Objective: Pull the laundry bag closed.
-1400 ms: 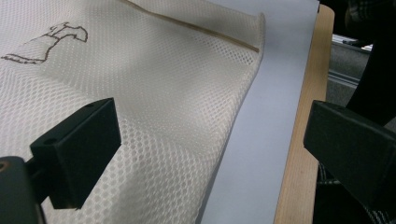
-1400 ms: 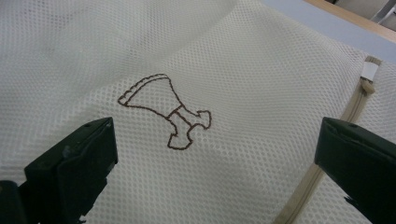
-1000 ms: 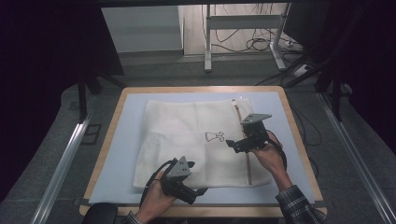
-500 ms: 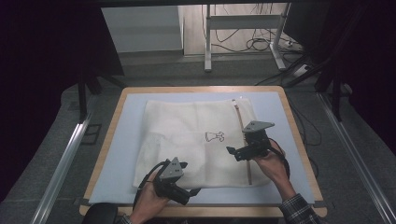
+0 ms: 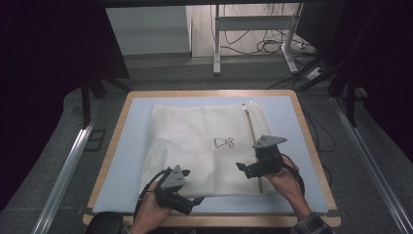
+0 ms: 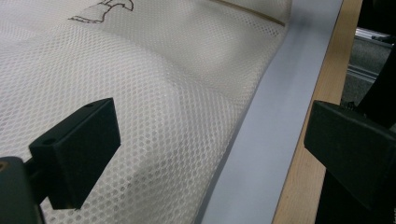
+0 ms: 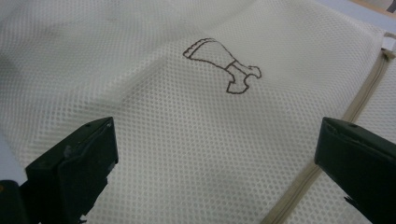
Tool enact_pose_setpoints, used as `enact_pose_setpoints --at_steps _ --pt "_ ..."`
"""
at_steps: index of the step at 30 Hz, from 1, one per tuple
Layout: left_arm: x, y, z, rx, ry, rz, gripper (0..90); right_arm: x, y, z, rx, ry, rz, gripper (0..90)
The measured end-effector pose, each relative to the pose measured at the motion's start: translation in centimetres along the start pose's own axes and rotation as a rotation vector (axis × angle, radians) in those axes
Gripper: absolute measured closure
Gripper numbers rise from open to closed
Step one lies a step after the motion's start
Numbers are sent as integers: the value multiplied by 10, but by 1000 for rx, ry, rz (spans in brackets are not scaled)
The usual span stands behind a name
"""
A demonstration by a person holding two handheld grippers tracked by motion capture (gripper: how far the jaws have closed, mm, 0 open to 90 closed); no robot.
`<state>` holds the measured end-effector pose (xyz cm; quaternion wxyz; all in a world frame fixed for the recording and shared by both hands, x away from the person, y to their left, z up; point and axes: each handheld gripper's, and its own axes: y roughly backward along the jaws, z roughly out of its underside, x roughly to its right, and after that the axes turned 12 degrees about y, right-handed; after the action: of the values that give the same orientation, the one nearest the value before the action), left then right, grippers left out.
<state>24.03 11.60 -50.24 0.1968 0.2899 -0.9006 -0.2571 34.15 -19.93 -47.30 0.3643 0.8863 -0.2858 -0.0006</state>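
**Risk: pinching one mesh layer, or nothing at all**

Nearest me, at about 7 o'clock on the tabletop (image 5: 115, 146), my left tool (image 5: 187, 202) sits at the near edge of the mesh laundry bag (image 5: 195, 141), jaws spread wide and holding nothing. In the left gripper view one jaw is over the mesh (image 6: 154, 112) and the other over the grey-blue mat (image 6: 280, 116) and wooden rim. If I close from here, I judge I could catch only the top layer, or drag the mat up with it.

Farther out, toward 4 o'clock, my right tool (image 5: 249, 169) hovers over the bag close to the zipper strip (image 5: 253, 141), also spread and empty. In the right gripper view the zipper (image 7: 359, 105) runs by one jaw, with the printed outline drawing (image 7: 224, 67) beyond. The mesh looks slack and slippery, so an uneven pull by my two hands would likely skew the bag, which lies flat across the middle of the tabletop, or bunch it into wrinkles.
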Motion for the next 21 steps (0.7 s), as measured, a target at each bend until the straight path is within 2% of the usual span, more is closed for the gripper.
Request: enact_pose_setpoints --at_steps 8,21 --pt "-2 7 3 -2 -4 -26 34 -10 9 8 -12 17 5 0" --pt "-6 23 10 5 0 -72 34 -22 32 22 -4 8 6 0"
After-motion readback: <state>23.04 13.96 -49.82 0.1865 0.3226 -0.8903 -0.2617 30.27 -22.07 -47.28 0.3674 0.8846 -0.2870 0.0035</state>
